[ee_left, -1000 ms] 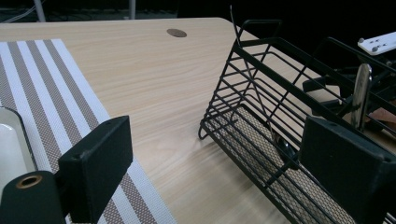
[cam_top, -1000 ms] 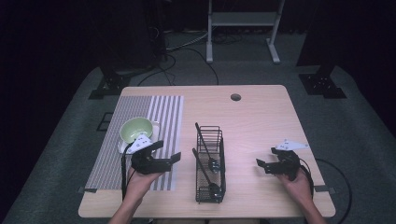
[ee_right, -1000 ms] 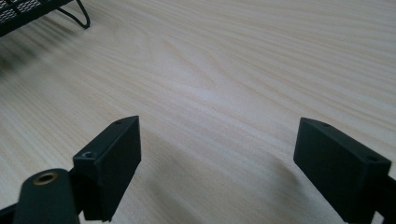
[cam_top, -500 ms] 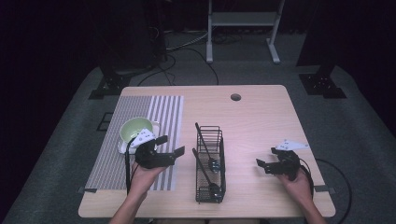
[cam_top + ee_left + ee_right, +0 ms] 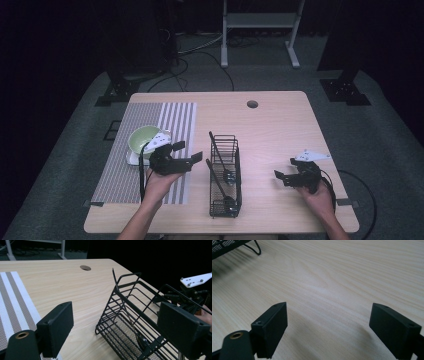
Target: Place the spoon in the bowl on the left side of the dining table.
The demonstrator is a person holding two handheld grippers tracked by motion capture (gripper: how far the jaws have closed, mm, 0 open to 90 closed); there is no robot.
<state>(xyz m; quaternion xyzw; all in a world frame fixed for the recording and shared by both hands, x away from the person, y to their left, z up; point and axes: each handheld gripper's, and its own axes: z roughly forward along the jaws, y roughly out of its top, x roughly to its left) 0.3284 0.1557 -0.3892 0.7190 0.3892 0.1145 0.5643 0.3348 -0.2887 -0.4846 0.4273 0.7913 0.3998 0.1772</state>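
Dark floor and cables are surrounding the wooden table, and a black wire basket is standing near the middle of it with dark utensils leaning inside. Left of the basket, the left gripper is hovering over the striped mat, its jaws spread wide and holding nothing, pointing toward the basket. A pale green bowl is sitting on the mat just behind that hand. Right of the basket, and well apart from it, the right gripper is resting low over bare wood, jaws likewise wide and empty.

Judging from the left gripper view, the basket is lying just ahead between the jaws' line of sight, with a thin handle sticking up past the rim. The step in hand looks like a reach for one of those utensils. To do it well, the left hand should be coming in above the rim (not through the wires), lining one jaw on each side of the raised handle before closing, and lifting straight along the handle so nothing is snagging. The right gripper could be steadying the basket's far side.
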